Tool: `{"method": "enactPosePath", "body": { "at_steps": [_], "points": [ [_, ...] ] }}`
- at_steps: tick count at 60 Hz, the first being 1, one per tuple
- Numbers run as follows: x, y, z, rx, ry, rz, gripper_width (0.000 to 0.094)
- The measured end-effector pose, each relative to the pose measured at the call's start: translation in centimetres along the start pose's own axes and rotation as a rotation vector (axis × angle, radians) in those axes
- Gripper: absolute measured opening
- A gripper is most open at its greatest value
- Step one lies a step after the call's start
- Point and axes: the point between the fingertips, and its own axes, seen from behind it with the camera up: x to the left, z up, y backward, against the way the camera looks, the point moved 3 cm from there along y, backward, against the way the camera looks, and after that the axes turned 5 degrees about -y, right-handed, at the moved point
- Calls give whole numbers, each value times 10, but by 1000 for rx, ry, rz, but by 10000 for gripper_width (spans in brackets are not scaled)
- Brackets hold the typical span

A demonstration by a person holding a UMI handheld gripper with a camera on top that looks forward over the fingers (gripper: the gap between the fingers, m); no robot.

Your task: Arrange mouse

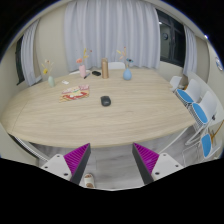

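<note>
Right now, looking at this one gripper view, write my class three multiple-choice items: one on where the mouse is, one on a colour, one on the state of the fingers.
1. Where does the mouse lie?
A. on the wooden table, well beyond the fingers
B. between the fingers
C. on a chair

2. What colour are the seats of the chairs beside the table?
A. red
B. blue
C. green

3. How does the gripper stand?
A. shut on the mouse
B. shut on a bottle
C. open, holding nothing

Answers: 1 A, the dark mouse rests near the table's middle, far ahead of the fingers. 2 B, the seats show blue on white frames. 3 C, a wide gap separates the purple pads with nothing between them.
</note>
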Motion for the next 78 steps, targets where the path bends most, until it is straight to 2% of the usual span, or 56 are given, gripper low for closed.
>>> {"method": "enactPosePath", "body": {
  "at_steps": [20,29,40,78],
  "points": [
    [10,-38,17,-33,33,26,866],
    [22,-75,23,-56,40,54,864],
    [23,-124,38,-87,67,39,864],
    [45,-307,120,-51,71,18,860]
  ]
}}
